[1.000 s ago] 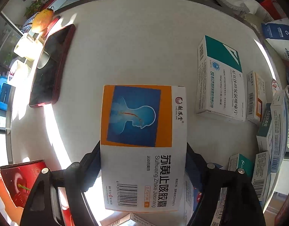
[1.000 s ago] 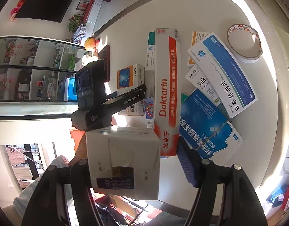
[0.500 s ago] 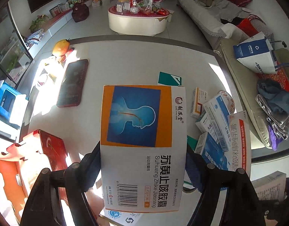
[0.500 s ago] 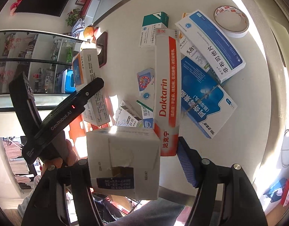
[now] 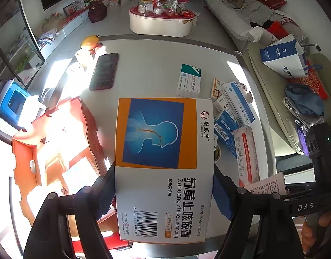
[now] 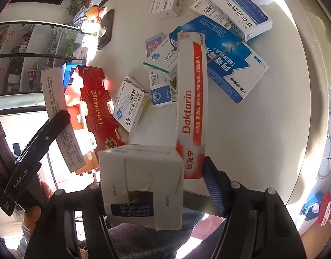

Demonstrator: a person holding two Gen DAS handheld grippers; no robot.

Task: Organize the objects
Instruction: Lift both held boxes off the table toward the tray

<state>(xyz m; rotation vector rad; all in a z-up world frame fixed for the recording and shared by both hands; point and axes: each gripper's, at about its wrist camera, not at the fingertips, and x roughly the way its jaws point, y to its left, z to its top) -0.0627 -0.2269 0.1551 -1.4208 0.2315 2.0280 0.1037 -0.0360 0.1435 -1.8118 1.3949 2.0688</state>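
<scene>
Orange box [image 5: 163, 164] gripped in our left claw [image 5: 163, 191], white carton [image 6: 141, 185] and Daktarin box [image 6: 192, 108] in our right claw [image 6: 153, 185], bare desk [image 5: 148, 64] beyond, red crate [image 5: 57, 142] at its edge.

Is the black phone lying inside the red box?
No, the phone lies flat on the bare white table, apart from the open red box nearer the camera.

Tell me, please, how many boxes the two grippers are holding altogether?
3. The left gripper clamps the orange-and-blue box. The right gripper clamps the white box and the long Daktarin box side by side.
</scene>
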